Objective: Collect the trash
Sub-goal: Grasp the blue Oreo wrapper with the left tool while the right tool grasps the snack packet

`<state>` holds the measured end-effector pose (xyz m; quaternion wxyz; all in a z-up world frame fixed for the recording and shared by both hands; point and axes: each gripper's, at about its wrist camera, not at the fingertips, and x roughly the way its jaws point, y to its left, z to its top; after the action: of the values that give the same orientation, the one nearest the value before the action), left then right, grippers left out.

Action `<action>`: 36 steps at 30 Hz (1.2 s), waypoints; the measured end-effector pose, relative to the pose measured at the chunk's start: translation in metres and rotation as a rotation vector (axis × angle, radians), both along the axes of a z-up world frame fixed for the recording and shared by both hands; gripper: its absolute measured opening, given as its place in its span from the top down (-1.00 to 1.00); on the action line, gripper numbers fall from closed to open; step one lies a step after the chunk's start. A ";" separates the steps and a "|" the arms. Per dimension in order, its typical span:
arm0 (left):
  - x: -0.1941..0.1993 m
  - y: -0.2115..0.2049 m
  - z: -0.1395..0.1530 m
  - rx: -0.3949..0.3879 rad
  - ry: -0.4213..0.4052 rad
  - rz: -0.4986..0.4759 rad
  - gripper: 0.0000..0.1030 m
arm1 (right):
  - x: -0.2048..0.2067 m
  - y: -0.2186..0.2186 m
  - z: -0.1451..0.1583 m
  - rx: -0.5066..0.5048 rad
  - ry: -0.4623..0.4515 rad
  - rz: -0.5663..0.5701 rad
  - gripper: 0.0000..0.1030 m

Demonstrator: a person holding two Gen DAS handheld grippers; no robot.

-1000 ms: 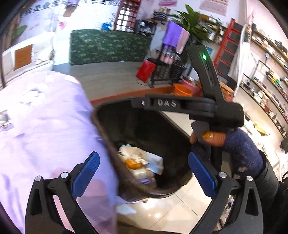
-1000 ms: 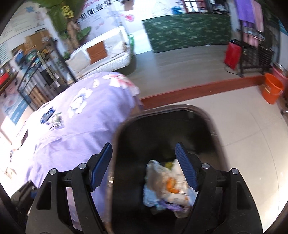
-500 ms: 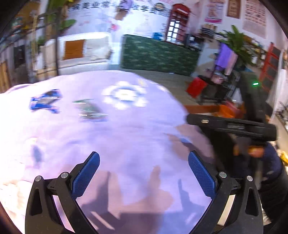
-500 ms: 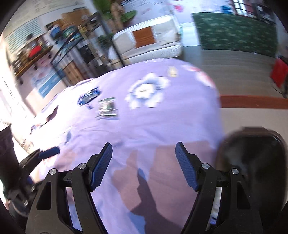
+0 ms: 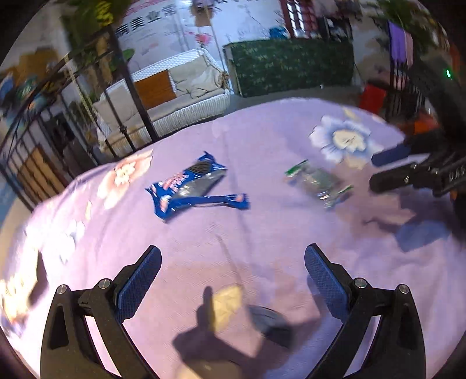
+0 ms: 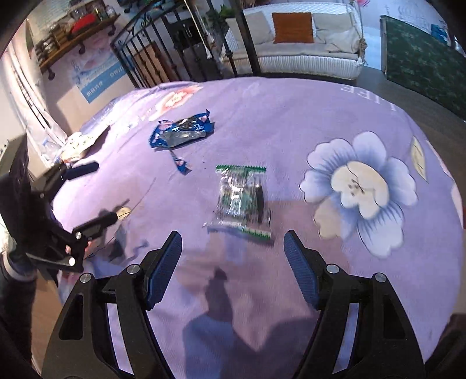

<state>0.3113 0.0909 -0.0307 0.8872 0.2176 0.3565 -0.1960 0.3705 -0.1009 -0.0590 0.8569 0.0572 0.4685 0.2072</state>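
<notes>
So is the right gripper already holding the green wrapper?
No, the right gripper is open and empty, with the green wrapper lying ahead on the purple cloth.

a white wicker sofa (image 6: 303, 55) with an orange cushion (image 6: 292, 24) – beyond it, a green-patterned panel (image 5: 291, 65).

cookie wrapper (image 6: 182, 132) on tablecloth (image 6: 291, 116) | snack packet (image 6: 241, 201) right of it, apart | sofa (image 6: 297, 43) behind table
</notes>
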 end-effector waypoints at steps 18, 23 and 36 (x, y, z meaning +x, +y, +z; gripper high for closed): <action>0.149 -0.019 -0.035 0.233 0.097 -0.054 -0.74 | 0.069 0.040 -0.036 -0.103 0.053 0.009 -0.02; 0.144 -0.020 -0.034 0.147 0.164 -0.039 0.04 | 0.062 0.034 -0.035 -0.098 0.030 0.010 0.17; 0.071 -0.025 -0.012 0.008 0.097 0.033 0.62 | 0.024 0.020 -0.008 -0.043 -0.041 0.008 0.34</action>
<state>0.3825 0.0663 -0.0427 0.8711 0.2056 0.4034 -0.1902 0.3947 -0.0806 -0.0668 0.8665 0.0330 0.4555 0.2016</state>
